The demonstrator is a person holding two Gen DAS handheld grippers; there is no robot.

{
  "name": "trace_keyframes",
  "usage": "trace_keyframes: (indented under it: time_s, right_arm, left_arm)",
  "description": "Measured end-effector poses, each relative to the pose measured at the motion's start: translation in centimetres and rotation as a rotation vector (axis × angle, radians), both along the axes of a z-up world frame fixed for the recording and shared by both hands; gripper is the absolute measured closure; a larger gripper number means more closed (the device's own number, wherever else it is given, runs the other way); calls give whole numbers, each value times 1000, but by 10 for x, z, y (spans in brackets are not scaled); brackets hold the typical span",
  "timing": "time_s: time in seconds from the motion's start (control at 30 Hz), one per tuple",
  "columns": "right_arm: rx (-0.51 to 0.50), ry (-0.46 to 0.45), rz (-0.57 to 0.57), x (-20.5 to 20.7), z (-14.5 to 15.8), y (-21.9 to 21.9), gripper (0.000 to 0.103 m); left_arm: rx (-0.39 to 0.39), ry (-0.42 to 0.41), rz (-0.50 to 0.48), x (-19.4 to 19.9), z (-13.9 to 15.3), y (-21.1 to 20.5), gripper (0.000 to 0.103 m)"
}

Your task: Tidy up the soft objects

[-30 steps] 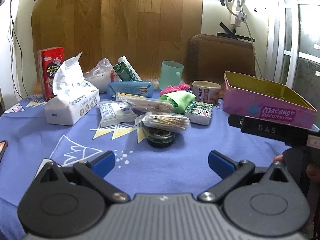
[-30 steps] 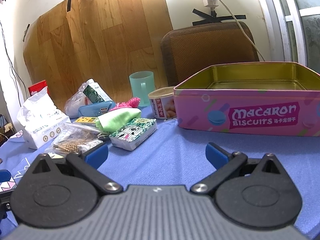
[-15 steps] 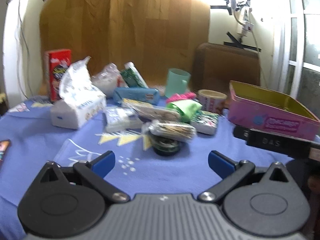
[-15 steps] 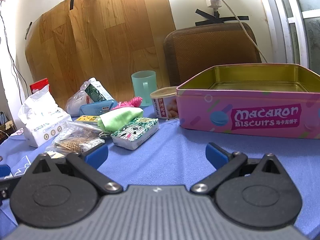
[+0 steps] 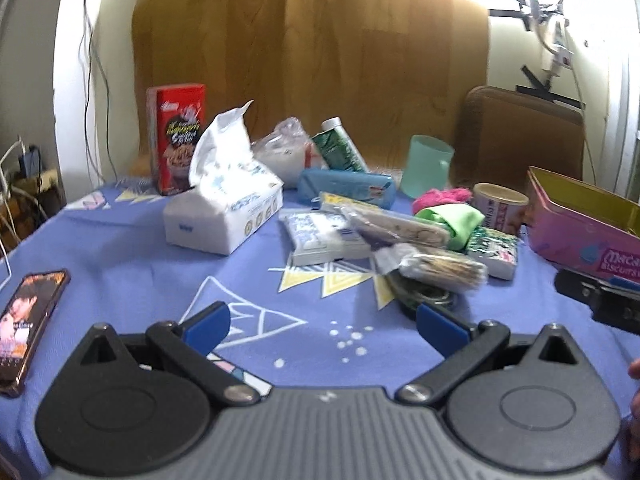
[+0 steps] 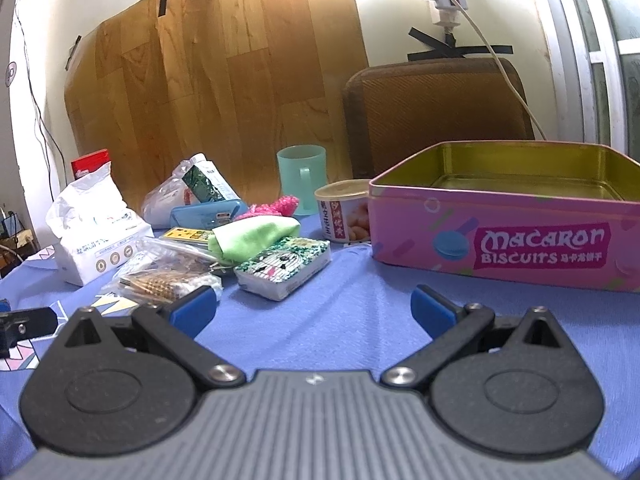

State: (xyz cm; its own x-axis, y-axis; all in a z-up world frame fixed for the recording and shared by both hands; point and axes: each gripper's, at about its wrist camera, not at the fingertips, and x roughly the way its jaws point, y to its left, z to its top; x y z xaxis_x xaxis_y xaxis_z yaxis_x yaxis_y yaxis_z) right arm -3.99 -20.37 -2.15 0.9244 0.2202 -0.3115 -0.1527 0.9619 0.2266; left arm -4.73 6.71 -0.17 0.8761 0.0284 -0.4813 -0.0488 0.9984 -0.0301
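Left gripper (image 5: 323, 326): jaws spread wide, nothing between the blue pads, over bare blue tablecloth (image 5: 132, 248). Right gripper (image 6: 313, 307): same, jaws wide apart and empty, low over the cloth facing the pink Macaron Biscuits tin (image 6: 500, 236).

Soft items sit in the central clutter: green cloth (image 6: 256, 237) bunched on top of the pile, pink fuzzy item (image 6: 276, 205) just behind it, both left of the tin and near the small round snack tub (image 6: 344, 216). Patterned tissue pack (image 6: 285, 266) lies in front of the green cloth, touching it.

Left view only: a phone (image 5: 28, 320) face-up at the table's left edge, the red snack box (image 5: 176, 136) in full, a white wipes pack (image 5: 320, 236), and the right gripper's black body at the right edge. Open tissue pack (image 5: 224, 208) stands well left of the pile.

Right view only: the tin's interior, open, gold-lined, nothing visible inside. Mint cup (image 6: 302, 176) stands behind the pink item.
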Motion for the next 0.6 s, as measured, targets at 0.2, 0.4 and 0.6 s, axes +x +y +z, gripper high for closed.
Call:
trace_keyframes:
  time_s: [0.2, 0.4, 0.6]
  right_arm:
    - [-39, -2, 2, 0, 0, 6, 12]
    - [-77, 32, -8, 11, 5, 14, 33]
    - [-160, -216, -27, 6, 27, 29, 33]
  left_arm:
    - [5, -4, 15, 22, -1, 16, 0]
    - [37, -61, 16, 52, 7, 22, 0]
    - [21, -77, 33, 79, -1, 26, 0]
